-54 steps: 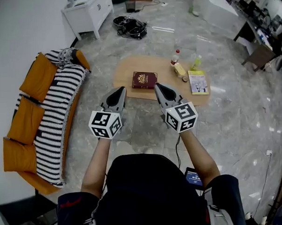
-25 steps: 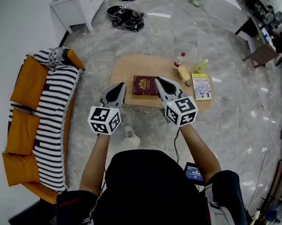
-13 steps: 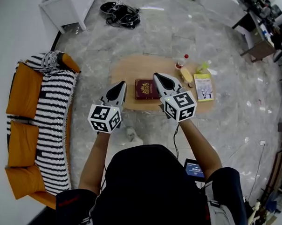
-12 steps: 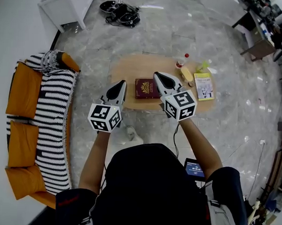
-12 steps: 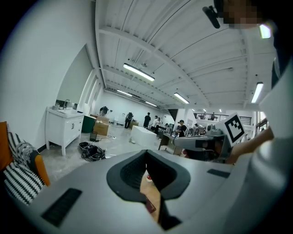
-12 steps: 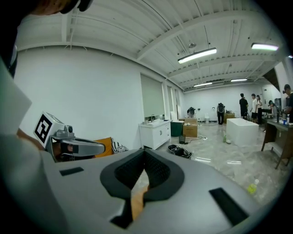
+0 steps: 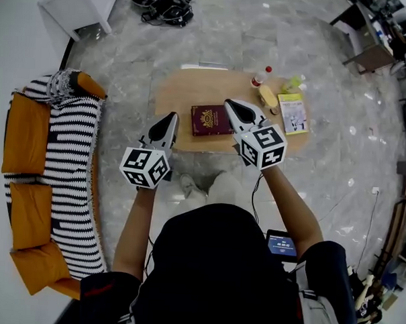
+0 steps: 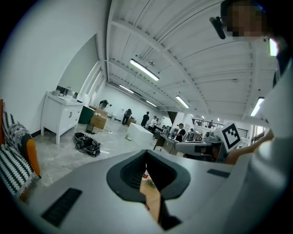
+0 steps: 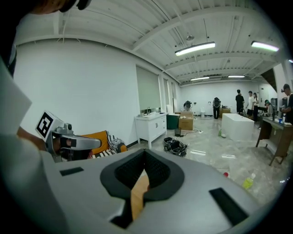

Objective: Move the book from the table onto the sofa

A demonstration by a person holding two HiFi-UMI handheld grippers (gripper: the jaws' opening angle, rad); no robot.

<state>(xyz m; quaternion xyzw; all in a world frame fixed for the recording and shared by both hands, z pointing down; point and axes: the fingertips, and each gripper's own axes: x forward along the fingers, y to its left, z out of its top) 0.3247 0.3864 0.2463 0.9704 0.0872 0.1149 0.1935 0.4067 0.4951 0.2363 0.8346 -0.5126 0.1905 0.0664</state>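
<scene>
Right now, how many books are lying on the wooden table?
2. A dark red book lies near the middle of the table; a yellow-green book lies at its right end. Nothing on the table looks big enough to hide another.

The dark red book (image 7: 211,120) is shut. It lies flat on the wooden bench (image 7: 186,97), gold mark up. The orange sofa (image 7: 27,209) with black-and-white stripes stands well apart, on the left.
</scene>
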